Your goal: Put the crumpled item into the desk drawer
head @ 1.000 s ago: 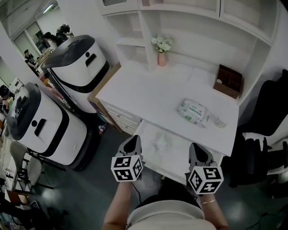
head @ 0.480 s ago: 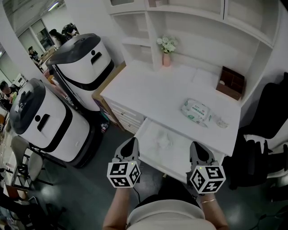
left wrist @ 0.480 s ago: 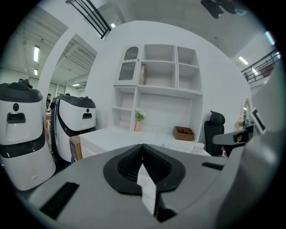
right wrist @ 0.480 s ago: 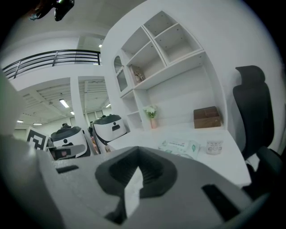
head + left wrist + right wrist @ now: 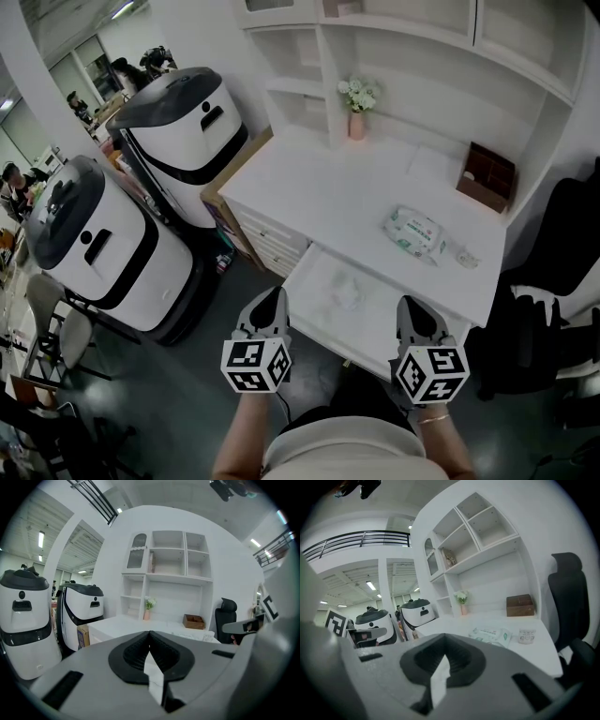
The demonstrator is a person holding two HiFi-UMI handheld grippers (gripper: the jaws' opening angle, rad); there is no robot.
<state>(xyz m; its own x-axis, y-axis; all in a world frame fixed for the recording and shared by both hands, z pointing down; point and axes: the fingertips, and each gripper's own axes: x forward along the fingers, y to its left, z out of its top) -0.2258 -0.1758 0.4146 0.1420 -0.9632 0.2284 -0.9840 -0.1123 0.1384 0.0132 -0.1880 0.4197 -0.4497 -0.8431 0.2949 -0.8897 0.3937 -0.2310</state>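
Note:
The crumpled white item (image 5: 345,292) lies inside the open desk drawer (image 5: 302,281), which is pulled out from under the white desk (image 5: 319,192). My left gripper (image 5: 274,300) hovers over the drawer's near left corner, shut and holding nothing. My right gripper (image 5: 411,309) hangs over the drawer's near right end, also shut and holding nothing. In the left gripper view the jaws of the left gripper (image 5: 150,634) meet with nothing between them. The right gripper view shows the same of the right gripper (image 5: 442,641).
On the desk lie a pack of wipes (image 5: 413,232), a small jar (image 5: 467,256), a brown wooden box (image 5: 487,175) and a vase of flowers (image 5: 357,108). Two large white-and-black machines (image 5: 183,131) (image 5: 94,244) stand left. A black chair (image 5: 553,300) stands right.
My left gripper has drawn back a little toward the person. The view has shifted slightly. The crumpled item stays in the drawer and both grippers stay shut.

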